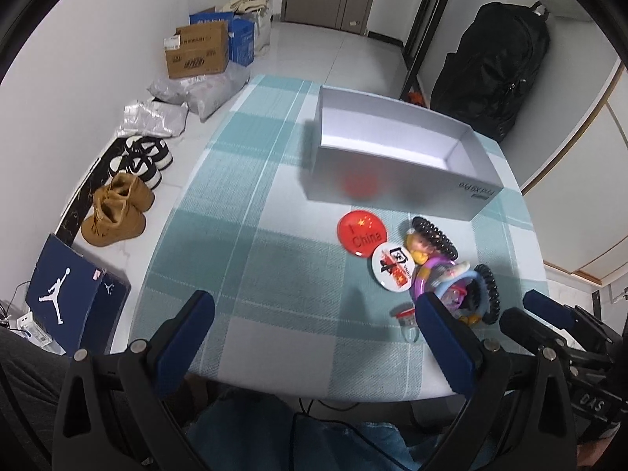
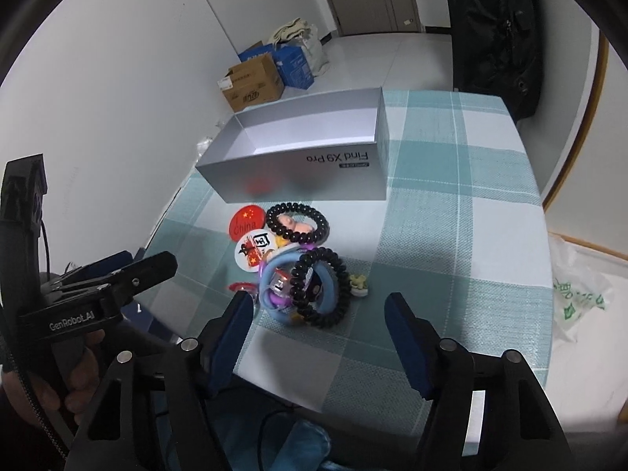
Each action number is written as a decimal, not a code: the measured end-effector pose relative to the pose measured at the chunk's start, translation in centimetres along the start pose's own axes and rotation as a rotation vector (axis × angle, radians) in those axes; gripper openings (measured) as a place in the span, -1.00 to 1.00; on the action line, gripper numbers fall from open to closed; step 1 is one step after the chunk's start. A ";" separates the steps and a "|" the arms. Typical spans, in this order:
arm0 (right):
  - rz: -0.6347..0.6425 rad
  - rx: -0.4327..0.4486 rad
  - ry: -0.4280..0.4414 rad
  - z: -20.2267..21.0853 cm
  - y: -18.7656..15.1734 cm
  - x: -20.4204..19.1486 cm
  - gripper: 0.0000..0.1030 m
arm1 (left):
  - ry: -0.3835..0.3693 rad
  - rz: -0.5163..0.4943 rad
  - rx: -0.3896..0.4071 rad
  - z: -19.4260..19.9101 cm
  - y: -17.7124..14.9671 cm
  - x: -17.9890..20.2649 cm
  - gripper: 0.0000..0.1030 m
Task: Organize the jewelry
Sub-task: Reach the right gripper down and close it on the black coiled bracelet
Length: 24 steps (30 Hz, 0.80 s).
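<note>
A heap of trinkets lies on the checked cloth in front of an open silver box. In it are a red "China" badge, a white badge, two black coil hair ties, a blue bracelet and a red-stone ring. My left gripper is open over bare cloth, left of the heap. My right gripper is open, its fingertips flanking the near edge of the heap with a coil tie between them, untouched.
A small cream charm sits just right of the heap. Left of the table, shoes, cartons and a blue shoe box line the floor. A black bag stands behind the table; a plastic bag lies at right.
</note>
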State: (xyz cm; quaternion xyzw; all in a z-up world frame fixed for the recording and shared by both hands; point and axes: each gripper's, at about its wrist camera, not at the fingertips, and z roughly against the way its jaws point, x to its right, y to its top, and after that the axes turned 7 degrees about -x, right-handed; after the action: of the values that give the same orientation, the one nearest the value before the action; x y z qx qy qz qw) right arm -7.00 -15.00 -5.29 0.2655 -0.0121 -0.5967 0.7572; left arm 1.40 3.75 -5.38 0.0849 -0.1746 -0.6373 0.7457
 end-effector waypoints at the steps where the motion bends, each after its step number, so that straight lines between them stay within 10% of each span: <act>1: -0.006 -0.007 0.008 -0.2 0.0 0.1 0.25 | -0.005 0.000 -0.007 -0.1 0.0 0.0 0.93; 14: 0.063 -0.007 0.011 -1.2 0.1 -1.4 -0.75 | -0.047 -0.024 -0.098 -1.5 -0.5 0.2 0.93; 24: 0.042 0.015 0.035 -0.4 0.1 -0.9 -0.89 | -0.054 -0.060 -0.135 -2.2 -0.7 0.7 0.93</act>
State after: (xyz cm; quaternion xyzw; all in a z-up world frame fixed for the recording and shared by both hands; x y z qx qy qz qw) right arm -7.05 -13.98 -5.30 0.2812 -0.0091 -0.5758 0.7677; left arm 1.62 2.68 -7.56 0.0227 -0.1486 -0.6717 0.7254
